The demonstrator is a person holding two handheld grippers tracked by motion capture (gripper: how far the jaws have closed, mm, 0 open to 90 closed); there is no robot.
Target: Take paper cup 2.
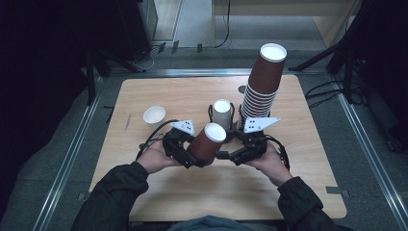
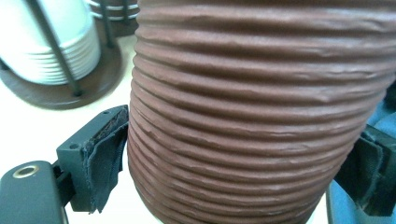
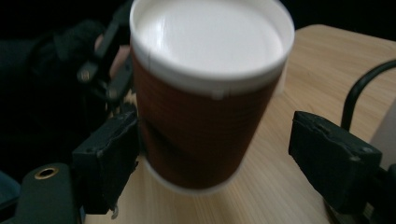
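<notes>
A brown ribbed paper cup (image 1: 206, 143) hangs tilted above the table, its white end up. My left gripper (image 1: 196, 155) is shut on the cup's lower part. In the left gripper view the cup's ribbed wall (image 2: 252, 107) fills the gap and both black pads (image 2: 105, 156) lie against it. My right gripper (image 1: 224, 155) comes in from the right and is open. In the right gripper view the cup (image 3: 205, 116) sits between its jaws (image 3: 219, 163), close to the left jaw, with a clear gap to the right one.
A tall stack of brown cups (image 1: 262, 89) stands at the back right of the wooden table (image 1: 298, 159). A stack of white cups (image 1: 222, 113) sits in a wire holder just behind the grippers. A single white cup (image 1: 154, 115) stands at the left.
</notes>
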